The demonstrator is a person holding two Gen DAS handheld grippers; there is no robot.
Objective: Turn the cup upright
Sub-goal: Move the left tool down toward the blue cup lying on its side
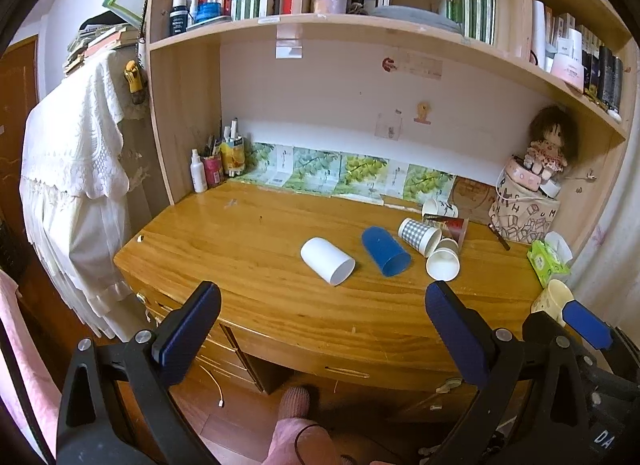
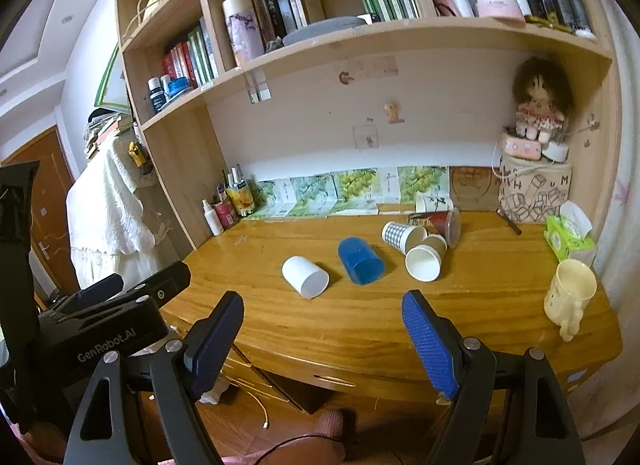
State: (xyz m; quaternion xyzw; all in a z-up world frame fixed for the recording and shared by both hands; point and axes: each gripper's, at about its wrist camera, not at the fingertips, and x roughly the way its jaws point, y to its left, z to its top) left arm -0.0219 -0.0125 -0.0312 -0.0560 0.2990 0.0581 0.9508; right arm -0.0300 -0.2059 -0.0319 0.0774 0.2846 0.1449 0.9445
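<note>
A white cup (image 1: pixel 327 260) (image 2: pixel 305 276) and a blue cup (image 1: pixel 386 251) (image 2: pixel 360 260) lie on their sides in the middle of the wooden desk (image 1: pixel 256 249) (image 2: pixel 360 317), mouths toward me. To their right lie a checkered paper cup (image 1: pixel 419 235) (image 2: pixel 403 237), a white paper cup (image 1: pixel 443 261) (image 2: pixel 424 261) and a dark red cup (image 1: pixel 454 228) (image 2: pixel 444 222). My left gripper (image 1: pixel 324 301) is open and empty in front of the desk edge. My right gripper (image 2: pixel 324 313) is open and empty, also short of the cups.
A cream mug (image 1: pixel 554 301) (image 2: pixel 570 291) stands upright at the desk's right front. A green tissue pack (image 2: pixel 568 239), a patterned bag with a doll (image 2: pixel 536 193), and bottles at the back left (image 2: pixel 224 209) line the desk. Shelves of books hang above.
</note>
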